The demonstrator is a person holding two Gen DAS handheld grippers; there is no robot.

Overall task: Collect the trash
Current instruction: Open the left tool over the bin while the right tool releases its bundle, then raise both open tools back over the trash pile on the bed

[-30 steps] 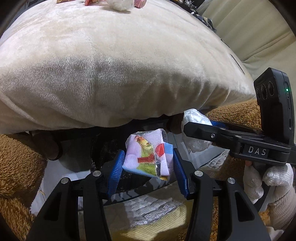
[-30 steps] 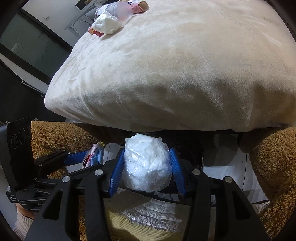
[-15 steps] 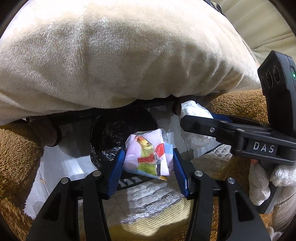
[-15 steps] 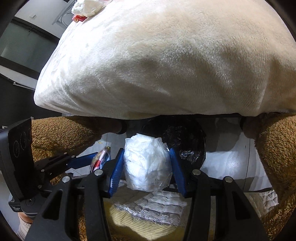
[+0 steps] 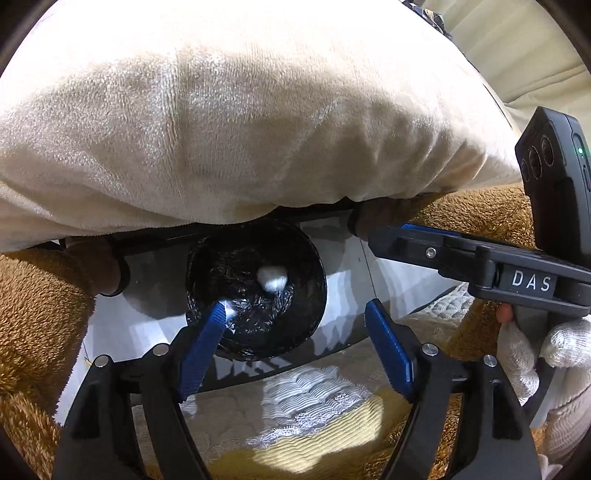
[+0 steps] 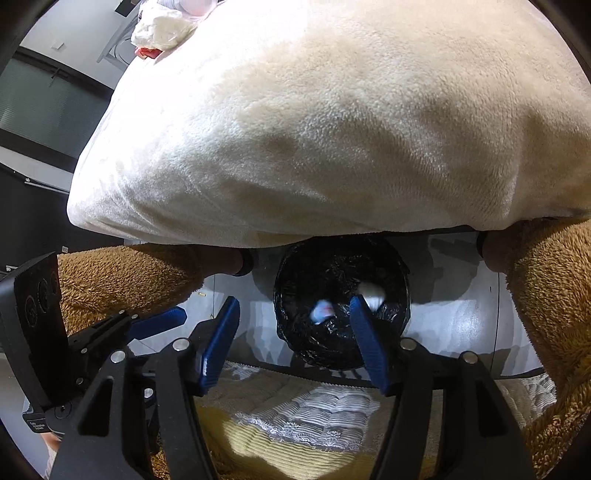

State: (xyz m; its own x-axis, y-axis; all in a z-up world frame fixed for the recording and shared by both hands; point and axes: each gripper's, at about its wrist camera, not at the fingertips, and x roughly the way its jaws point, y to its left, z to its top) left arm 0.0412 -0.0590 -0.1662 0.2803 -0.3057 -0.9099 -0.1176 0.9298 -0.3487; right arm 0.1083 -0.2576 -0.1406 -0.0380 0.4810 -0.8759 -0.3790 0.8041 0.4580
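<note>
While both tools hang over the floor, the left gripper [image 5: 295, 347] has its blue pads wide apart and nothing sits between them. The right gripper [image 6: 291, 343] is spread wide too, and it holds nothing. In the left wrist view the right gripper [image 5: 384, 236] pokes in from the right side, with a white gloved hand [image 5: 532, 350] under it. In the right wrist view the left gripper [image 6: 162, 319] shows at the left side.

Below and ahead of both tools is a round bin lined with a black trash bag [image 5: 255, 288]. It stands on the pale floor [image 5: 343, 306]. A white plastic wad [image 5: 272, 277] lies down inside the bag, well apart from the left pads. In the right wrist view the same wad [image 6: 373, 291] peeks out just past the right blue pad, still deep in the black trash bag [image 6: 341, 302]. A small colorful wrapper [image 6: 322, 310] lies in the bag too, beside the wad. It looks blurry.

A big cream blanket [image 5: 240, 110] fills the top of both views and hangs over the far edge of the bin. Brown fuzzy fabric [image 5: 33, 302] sits at both sides. Far off on the blanket [image 6: 332, 110], another white crumpled bag [image 6: 162, 29] lies with a bit of red trash [image 6: 147, 52] just beside it.
</note>
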